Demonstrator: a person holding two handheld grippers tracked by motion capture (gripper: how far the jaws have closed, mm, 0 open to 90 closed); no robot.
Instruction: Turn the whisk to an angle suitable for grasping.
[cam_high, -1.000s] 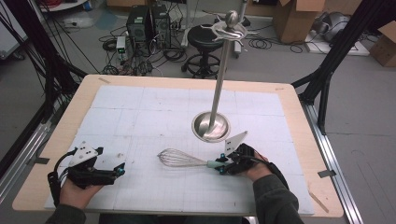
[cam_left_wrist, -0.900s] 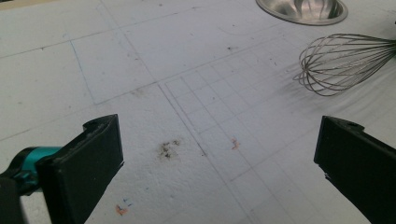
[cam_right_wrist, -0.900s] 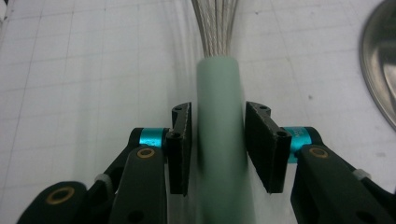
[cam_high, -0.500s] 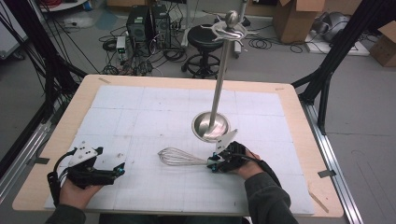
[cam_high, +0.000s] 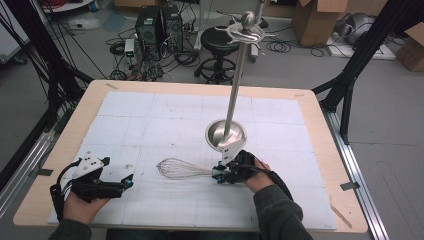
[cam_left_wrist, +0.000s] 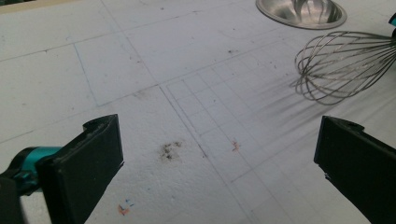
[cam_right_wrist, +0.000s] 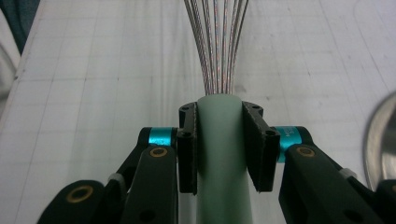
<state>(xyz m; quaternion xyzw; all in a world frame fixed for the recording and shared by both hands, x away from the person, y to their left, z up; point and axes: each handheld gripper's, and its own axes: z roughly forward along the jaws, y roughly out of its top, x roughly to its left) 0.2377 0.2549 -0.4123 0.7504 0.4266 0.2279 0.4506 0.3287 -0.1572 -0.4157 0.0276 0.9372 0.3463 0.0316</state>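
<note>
The right gripper (cam_high: 218, 174), clamped on the silver wire whisk's (cam_high: 181, 169) pale green handle, has carried it leftward since before; the left gripper (cam_high: 126, 183) rests wide open.

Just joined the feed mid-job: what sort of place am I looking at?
Probably a lab or workshop recording bay, not a kitchen: a gridded white mat covers the wooden table, black frame struts flank it, and computer towers with loose cables sit on the floor.
</note>
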